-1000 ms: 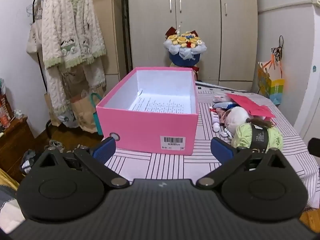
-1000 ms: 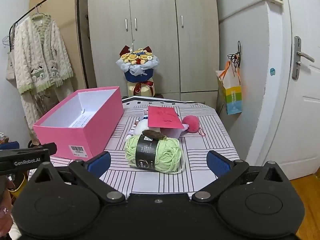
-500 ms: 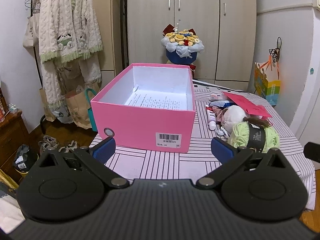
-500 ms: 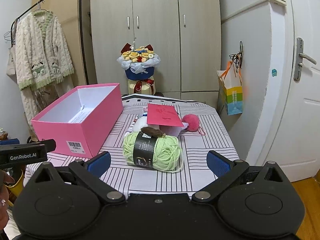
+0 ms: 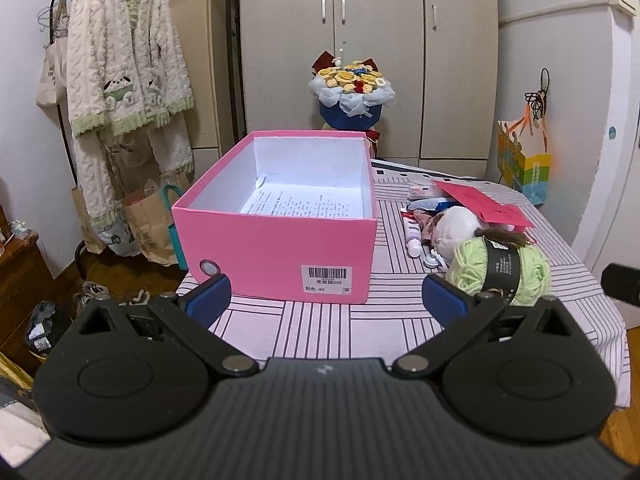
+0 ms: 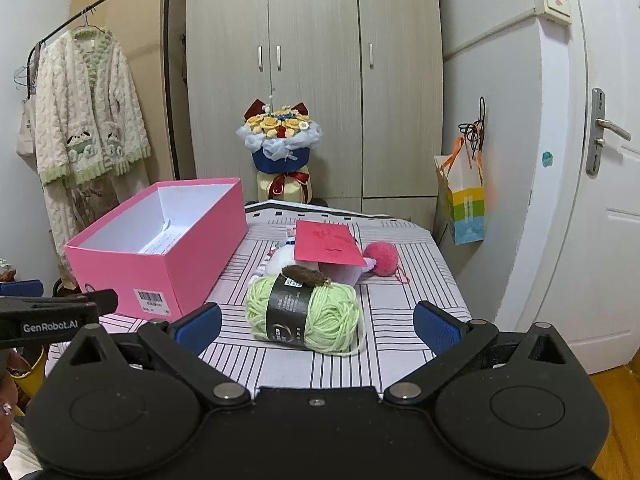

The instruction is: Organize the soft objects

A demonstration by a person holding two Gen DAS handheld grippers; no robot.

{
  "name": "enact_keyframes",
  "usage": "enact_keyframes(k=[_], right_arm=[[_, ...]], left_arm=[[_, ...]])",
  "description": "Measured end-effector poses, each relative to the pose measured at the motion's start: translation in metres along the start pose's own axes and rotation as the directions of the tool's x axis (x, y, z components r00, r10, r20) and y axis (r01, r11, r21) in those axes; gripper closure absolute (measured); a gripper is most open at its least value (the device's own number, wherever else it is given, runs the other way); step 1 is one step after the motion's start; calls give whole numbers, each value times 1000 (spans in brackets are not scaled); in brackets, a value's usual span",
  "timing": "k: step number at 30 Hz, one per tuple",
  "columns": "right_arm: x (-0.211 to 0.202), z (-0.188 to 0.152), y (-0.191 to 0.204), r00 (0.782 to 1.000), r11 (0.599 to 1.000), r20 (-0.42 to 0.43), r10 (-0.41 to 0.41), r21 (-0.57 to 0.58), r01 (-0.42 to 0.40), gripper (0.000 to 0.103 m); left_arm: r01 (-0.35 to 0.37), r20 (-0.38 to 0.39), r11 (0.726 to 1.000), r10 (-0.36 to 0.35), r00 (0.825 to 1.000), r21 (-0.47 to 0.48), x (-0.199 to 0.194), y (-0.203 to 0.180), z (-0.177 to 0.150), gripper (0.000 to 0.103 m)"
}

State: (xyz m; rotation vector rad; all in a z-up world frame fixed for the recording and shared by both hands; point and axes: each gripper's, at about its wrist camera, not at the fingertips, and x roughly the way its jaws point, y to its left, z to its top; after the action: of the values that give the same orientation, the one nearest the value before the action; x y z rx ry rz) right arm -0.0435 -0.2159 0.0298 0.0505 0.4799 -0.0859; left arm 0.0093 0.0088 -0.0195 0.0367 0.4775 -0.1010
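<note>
An open pink box (image 5: 280, 240) with printed paper inside stands on the striped table (image 5: 320, 328); it also shows in the right wrist view (image 6: 160, 256). A light green yarn ball with a black band (image 6: 308, 312) lies right of it, also in the left wrist view (image 5: 500, 272). Behind it lie a white plush (image 5: 456, 228), a brown tuft (image 6: 304, 276) and a pink pompom (image 6: 380, 258). My left gripper (image 5: 326, 300) is open before the box. My right gripper (image 6: 316, 326) is open just before the yarn.
A red card (image 6: 326, 244) rests over the plush. Small tubes and packets (image 5: 416, 216) lie beside the box. A flower bouquet (image 6: 280, 140) stands behind the table. A cardigan (image 5: 124, 80) hangs on a rack at left. A door (image 6: 600, 200) is at right.
Both grippers have drawn back a little and risen, so the table and box sit slightly lower and farther in view. Nothing on the table has moved.
</note>
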Motion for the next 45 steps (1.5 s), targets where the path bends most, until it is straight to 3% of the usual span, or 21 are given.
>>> enact_keyframes(k=[10, 36, 45], right_arm=[[-3, -2, -3, 1000, 1000, 4, -8, 10, 8, 0], [-6, -7, -7, 1000, 1000, 26, 3, -11, -3, 0], [7, -8, -20, 991, 993, 100, 83, -93, -74, 0]], left_arm=[[22, 3, 999, -22, 1000, 44, -4, -7, -1, 0], [41, -3, 998, -41, 999, 51, -6, -12, -2, 0], [49, 82, 996, -56, 995, 79, -9, -16, 17, 1]])
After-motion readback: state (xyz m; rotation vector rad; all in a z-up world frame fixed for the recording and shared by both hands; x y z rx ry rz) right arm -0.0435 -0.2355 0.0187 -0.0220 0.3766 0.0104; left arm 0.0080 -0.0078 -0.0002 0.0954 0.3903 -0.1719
